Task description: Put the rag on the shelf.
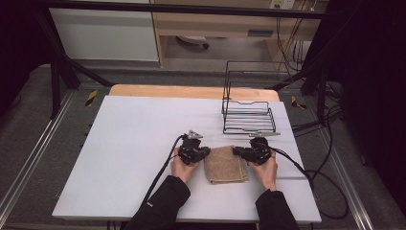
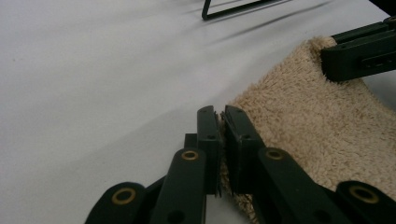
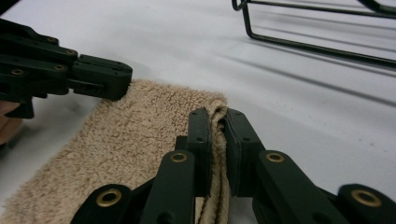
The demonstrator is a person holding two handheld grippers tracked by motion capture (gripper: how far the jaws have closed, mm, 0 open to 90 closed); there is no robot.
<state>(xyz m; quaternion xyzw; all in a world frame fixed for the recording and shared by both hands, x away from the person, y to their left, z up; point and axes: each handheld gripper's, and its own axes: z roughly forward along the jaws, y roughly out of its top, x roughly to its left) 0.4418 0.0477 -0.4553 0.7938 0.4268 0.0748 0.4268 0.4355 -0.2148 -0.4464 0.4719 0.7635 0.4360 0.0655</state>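
A folded beige towel lies on the white table between my two hands. My left gripper is shut on the towel's far left corner; in the left gripper view its jaws pinch the towel edge at my left gripper. My right gripper is shut on the far right corner; in the right gripper view the towel edge runs up between the jaws of my right gripper. The other gripper's jaws show opposite in each gripper view, resting on the towel.
A black wire rack stands just beyond the towel at the table's far right, its base bar visible. Cables trail off the right side. The white table top spreads wide to the left.
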